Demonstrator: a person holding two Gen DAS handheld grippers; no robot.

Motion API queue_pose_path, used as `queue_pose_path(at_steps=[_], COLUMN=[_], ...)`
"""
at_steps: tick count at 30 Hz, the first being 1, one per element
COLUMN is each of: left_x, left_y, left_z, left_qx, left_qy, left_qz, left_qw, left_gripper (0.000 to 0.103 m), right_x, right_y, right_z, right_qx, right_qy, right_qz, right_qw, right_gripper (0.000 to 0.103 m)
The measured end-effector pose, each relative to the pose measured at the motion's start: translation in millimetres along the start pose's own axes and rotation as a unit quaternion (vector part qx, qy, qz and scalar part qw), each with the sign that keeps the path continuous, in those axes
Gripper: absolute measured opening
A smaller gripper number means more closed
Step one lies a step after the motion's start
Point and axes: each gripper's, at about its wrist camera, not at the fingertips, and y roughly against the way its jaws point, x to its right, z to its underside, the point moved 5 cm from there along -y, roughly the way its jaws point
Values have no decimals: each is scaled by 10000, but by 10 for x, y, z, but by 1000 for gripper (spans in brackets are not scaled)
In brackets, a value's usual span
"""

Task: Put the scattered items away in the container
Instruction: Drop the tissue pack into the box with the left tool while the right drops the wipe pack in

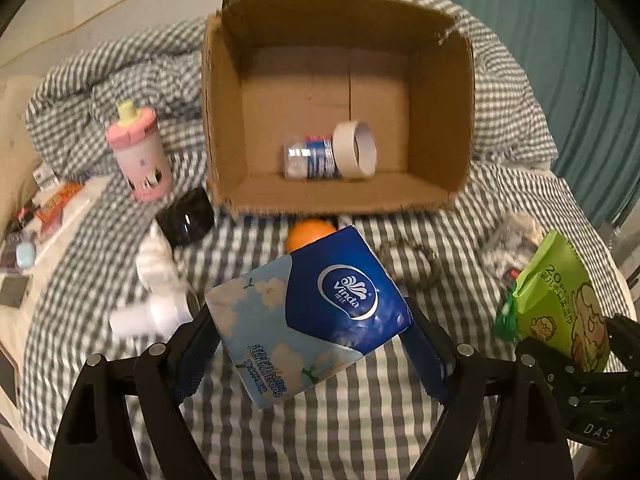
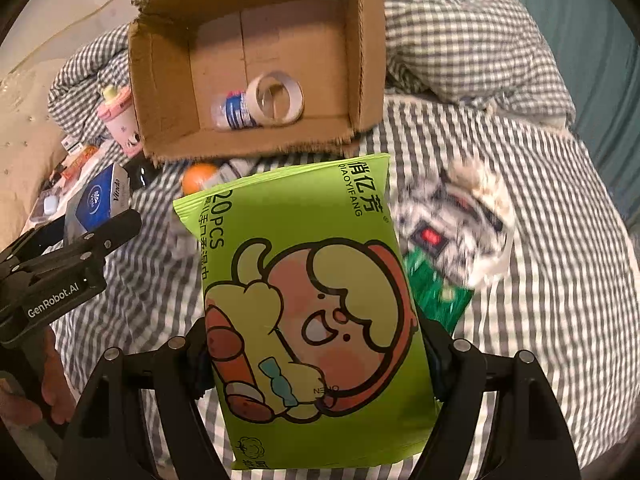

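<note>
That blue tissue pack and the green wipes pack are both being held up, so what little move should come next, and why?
Probably carry both forward over the cardboard box. The left gripper is clamped on the blue tissue pack and the right gripper on the green wipes pack, both clear of the checked blanket. The box lies ahead, open-topped, holding only a small bottle and a tape roll.

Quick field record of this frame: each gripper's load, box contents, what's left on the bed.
left gripper: shut on blue tissue pack
right gripper: shut on green wipes pack
cardboard box: tape roll, small bottle
bed, loose: pink bottle, orange, black case, white bottle
</note>
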Motion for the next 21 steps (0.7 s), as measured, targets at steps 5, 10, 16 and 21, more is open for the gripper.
queue_pose_path(at_steps=[5, 10, 16, 21], left_x=[-36, 18, 70, 113], left_y=[-117, -340, -855, -1176], left_z=[-265, -671, -1108, -1282], left_qx=[-29, 87, 33, -63], left_qy=[82, -71, -88, -89], left_qz=[118, 150, 81, 120], left_qw=[9999, 9998, 9999, 9999], left_gripper=[87, 87, 87, 89], right_x=[23, 92, 183, 263], right_y=[-30, -130, -302, -447], right_z=[-163, -227, -297, -358], right_qx=[100, 106, -20, -156], right_qy=[-55, -98, -75, -69], right_qz=[-3, -86, -64, -31], right_qw=[9999, 9999, 9999, 9998], right_gripper=[77, 77, 77, 77])
